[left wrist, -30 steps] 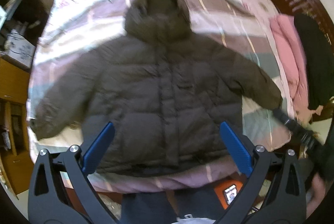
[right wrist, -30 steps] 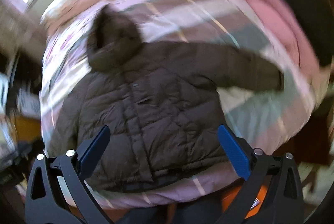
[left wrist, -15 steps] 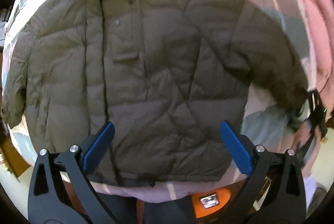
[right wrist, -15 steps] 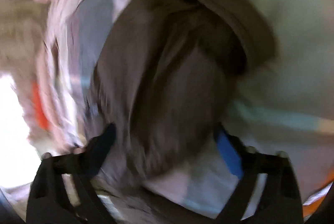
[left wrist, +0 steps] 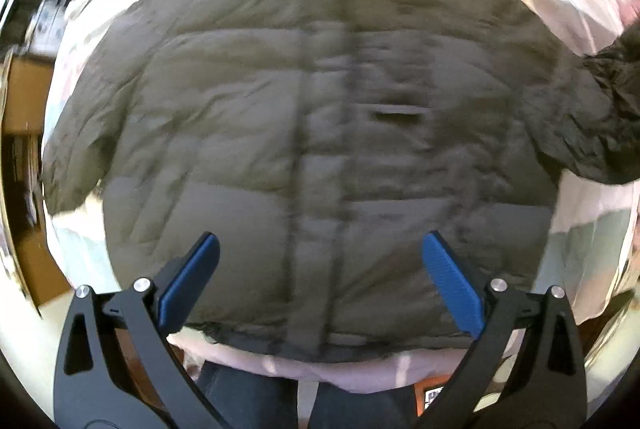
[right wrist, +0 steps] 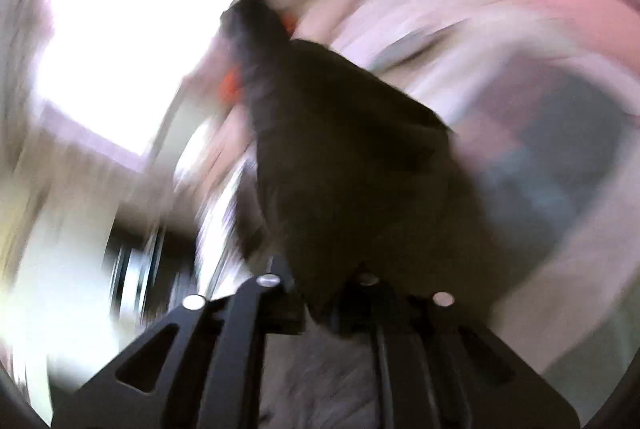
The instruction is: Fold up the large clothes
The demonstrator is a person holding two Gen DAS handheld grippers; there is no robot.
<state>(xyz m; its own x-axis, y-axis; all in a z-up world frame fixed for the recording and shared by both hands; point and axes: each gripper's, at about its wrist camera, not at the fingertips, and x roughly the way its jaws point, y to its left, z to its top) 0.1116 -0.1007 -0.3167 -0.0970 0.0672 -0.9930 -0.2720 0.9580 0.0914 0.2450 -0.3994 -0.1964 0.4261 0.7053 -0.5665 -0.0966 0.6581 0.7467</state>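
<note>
One jacket (left wrist: 320, 133) | left gripper (left wrist: 320, 269) agape | right gripper (right wrist: 326, 303) clamping sleeve (right wrist: 352, 169)

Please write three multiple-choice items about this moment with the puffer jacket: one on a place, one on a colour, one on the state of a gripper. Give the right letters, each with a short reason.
1. Where does the jacket lie?
A. on a striped bedspread
B. on a hanger
C. in a basket

2. What colour are the pads of the left gripper?
A. red
B. blue
C. white

3. What is the state of the right gripper?
A. wide open, empty
B. shut on the jacket's sleeve
C. out of view

Answers: 1 A, the bedspread shows around the jacket; 2 B, both pads are blue; 3 B, its fingers meet on dark fabric, and the left wrist view shows that sleeve raised.
</note>
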